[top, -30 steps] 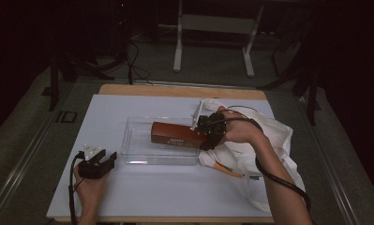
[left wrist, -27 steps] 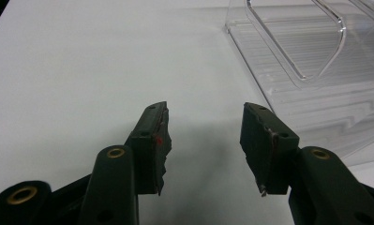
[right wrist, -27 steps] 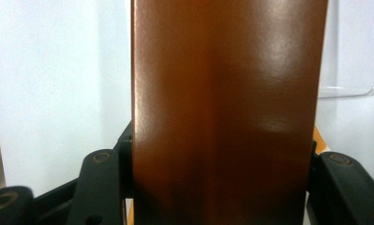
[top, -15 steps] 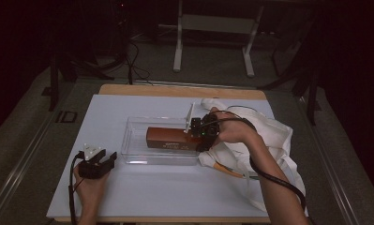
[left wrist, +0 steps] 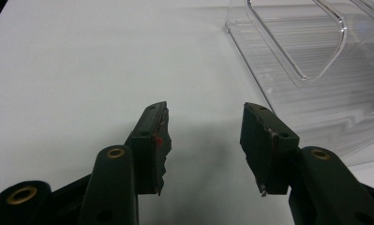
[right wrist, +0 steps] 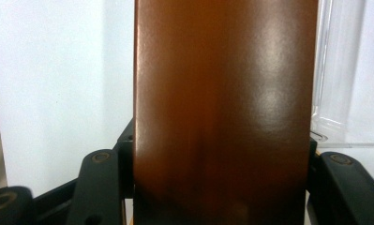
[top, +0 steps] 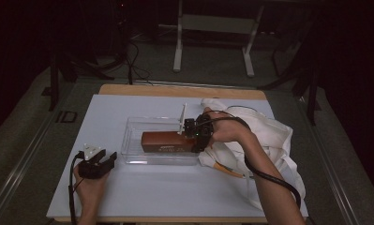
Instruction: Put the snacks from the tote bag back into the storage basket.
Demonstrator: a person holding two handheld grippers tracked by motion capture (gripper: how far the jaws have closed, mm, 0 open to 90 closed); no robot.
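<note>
— The brown box (top: 168,141) has slid further left along the clear tray (top: 133,126) since a second ago; the right gripper (top: 197,132) has carried it along with it

— Where does it sit now?

— Lying lengthways in the tray, near the front wall, its right end in the right gripper's jaws. From the right gripper view the brown face (right wrist: 224,112) runs straight out between the two black jaws, which press on both its sides, so it is clamped square

— And the other hand?

— The left gripper (top: 96,163) rests on the white table (top: 175,192) just left of the tray's front corner, jaws wide apart with nothing between them. In its own view the tray wall (left wrist: 306,70) stands just ahead to the right

— How should it go well?

— I'd say lower the box flat until it bears on the tray floor, then ease the jaws apart without dragging it. The tray looks light, so the left gripper could steady it. Mind the white cloth bag (top: 269,140) bunched against the tray's right end; I can't tell whether the box has touched down yet
</note>
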